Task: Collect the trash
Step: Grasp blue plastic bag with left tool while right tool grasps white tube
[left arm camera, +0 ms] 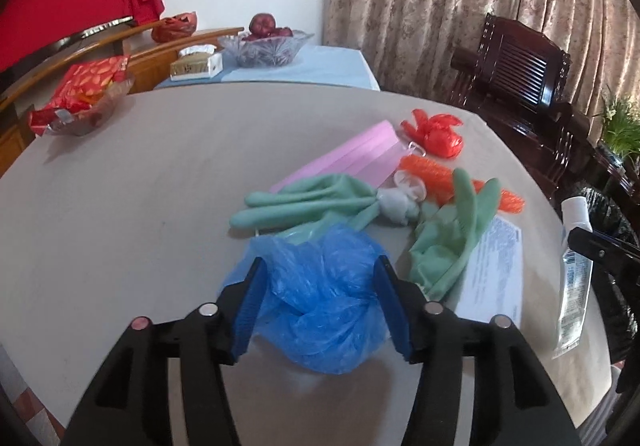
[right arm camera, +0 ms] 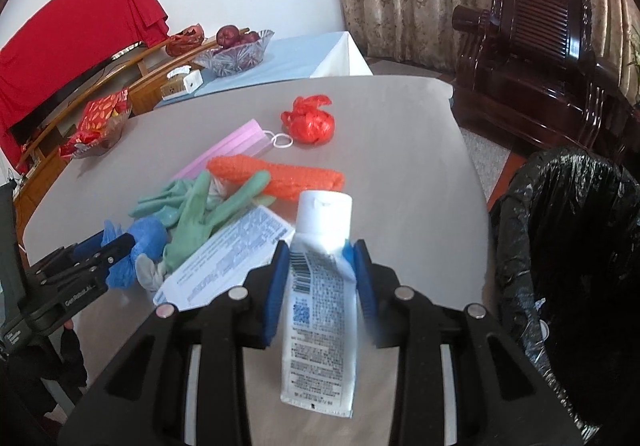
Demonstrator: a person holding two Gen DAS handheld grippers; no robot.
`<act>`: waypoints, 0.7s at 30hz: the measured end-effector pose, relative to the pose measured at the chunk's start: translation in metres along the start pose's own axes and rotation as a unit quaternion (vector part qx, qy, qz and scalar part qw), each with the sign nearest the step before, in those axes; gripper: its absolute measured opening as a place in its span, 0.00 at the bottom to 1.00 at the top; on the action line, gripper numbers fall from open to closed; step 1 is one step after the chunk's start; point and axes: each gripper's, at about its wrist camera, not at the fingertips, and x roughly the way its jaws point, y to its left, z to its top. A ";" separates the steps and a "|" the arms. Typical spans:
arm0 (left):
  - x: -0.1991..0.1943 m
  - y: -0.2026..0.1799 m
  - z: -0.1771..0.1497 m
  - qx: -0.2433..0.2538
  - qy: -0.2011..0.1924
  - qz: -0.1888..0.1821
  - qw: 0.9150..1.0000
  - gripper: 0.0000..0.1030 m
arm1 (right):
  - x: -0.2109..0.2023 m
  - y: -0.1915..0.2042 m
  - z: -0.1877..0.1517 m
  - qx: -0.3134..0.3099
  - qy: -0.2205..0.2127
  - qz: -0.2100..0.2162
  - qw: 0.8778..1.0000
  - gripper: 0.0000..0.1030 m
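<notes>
My left gripper (left arm camera: 320, 266) is shut on a crumpled blue plastic bag (left arm camera: 320, 310), which bulges between its blue pads over the grey table (left arm camera: 120, 185). My right gripper (right arm camera: 320, 250) is shut on a white squeeze tube (right arm camera: 320, 286), cap pointing away, held above the table's near edge. Beyond lie green rubber gloves (left arm camera: 304, 201), a white printed leaflet (right arm camera: 228, 258), an orange mesh sleeve (right arm camera: 280, 173), a pink face mask (right arm camera: 236, 145) and a knotted red plastic bag (right arm camera: 308, 121). The tube also shows at the right in the left wrist view (left arm camera: 576, 278).
A bin lined with a black bag (right arm camera: 568, 246) stands right of the table. A glass dish of red snack packets (left arm camera: 84, 101) sits at the table's far left. A fruit bowl (left arm camera: 264, 45) and tissue box (left arm camera: 196, 65) stand on a blue-clothed table behind. Dark wooden chairs (right arm camera: 532, 45) stand by the curtain.
</notes>
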 end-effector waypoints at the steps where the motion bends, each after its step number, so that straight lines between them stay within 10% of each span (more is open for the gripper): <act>1: 0.003 0.001 -0.001 -0.002 0.003 -0.004 1.000 0.54 | 0.001 0.001 -0.001 0.001 0.002 0.001 1.000 0.31; 7: 0.001 0.001 -0.003 -0.008 0.000 -0.041 0.999 0.05 | 0.001 0.012 0.001 -0.007 0.001 0.005 1.000 0.30; 21: -0.060 -0.016 0.033 0.005 -0.073 -0.059 0.996 0.04 | -0.043 0.028 0.021 -0.016 -0.041 0.010 0.999 0.29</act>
